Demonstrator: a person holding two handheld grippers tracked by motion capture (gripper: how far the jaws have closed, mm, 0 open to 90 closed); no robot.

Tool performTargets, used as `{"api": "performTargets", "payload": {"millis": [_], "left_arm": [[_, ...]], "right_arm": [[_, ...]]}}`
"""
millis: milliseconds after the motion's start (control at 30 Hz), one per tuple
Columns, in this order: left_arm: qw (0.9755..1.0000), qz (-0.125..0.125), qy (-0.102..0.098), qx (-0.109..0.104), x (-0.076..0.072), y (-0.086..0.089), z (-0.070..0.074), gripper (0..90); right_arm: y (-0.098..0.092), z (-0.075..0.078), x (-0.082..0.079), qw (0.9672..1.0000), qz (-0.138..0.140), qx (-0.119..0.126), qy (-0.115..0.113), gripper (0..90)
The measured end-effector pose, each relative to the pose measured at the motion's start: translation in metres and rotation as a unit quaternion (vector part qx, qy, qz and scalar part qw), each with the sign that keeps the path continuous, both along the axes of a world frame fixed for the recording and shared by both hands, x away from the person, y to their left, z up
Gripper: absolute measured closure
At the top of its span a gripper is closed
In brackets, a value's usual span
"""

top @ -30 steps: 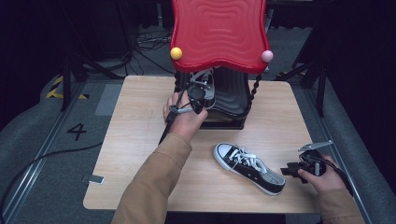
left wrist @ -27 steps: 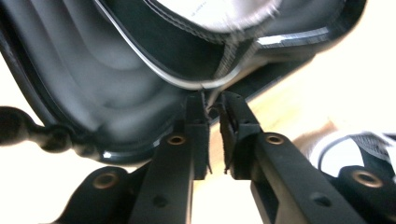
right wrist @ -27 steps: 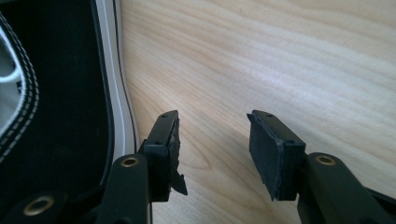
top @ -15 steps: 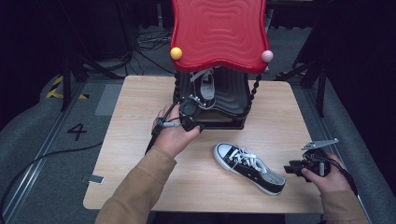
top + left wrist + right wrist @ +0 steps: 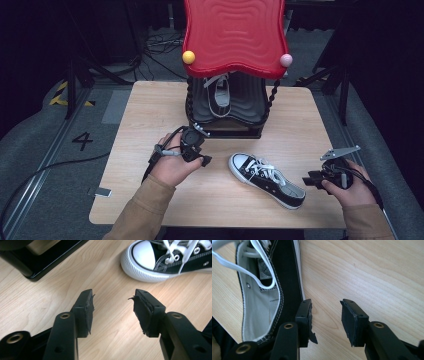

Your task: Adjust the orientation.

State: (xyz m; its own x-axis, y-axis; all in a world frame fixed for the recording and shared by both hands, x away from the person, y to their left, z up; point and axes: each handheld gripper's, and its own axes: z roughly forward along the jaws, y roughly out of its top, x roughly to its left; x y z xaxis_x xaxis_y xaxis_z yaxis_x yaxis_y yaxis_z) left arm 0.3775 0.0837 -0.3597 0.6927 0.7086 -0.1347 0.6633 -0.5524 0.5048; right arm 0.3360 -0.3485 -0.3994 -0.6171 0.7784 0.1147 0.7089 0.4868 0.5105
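Left gripper (image 5: 204,161) at sneaker's (image 5: 266,179) 9 o'clock, jaws just opening, wide apart, empty. Right gripper (image 5: 306,181) at 3 o'clock, jaws parted, empty, above counter (image 5: 150,120).

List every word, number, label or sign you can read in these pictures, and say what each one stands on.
"4" – a dark numeral on the grey floor mat left of the table.
Printed label inside the black sneaker, on its tongue: too blurred to read in the right gripper view.
Yellow and black hazard stripes on the floor at far left: a marking, no words.
Nothing readable on the red-topped shoe rack.
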Motion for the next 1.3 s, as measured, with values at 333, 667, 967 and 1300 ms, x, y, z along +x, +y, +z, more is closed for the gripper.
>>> {"api": "performTargets", "payload": {"millis": [333, 667, 967, 1300], "left_arm": [[0.9995, 0.024, 0.021, 0.009, -0.005, 0.021, -0.007, 48.1], [0.9977, 0.05, 0.039, 0.024, -0.006, 0.042, -0.018, 46.1], [0.997, 0.054, 0.048, 0.029, -0.009, 0.045, -0.023, 45.1], [0.9964, 0.044, 0.062, 0.036, -0.009, 0.043, -0.028, 44.5]], "right_arm": [[0.006, 0.016, -0.004, 0.9998, 0.01, 0.016, -0.005, 62.0], [0.039, 0.024, -0.005, 0.9981, 0.053, 0.016, 0.026, 65.3], [0.075, 0.021, -0.006, 0.9925, 0.108, 0.008, 0.058, 65.1], [0.097, -0.001, 0.003, 0.9915, 0.103, -0.02, 0.076, 70.1]]}}
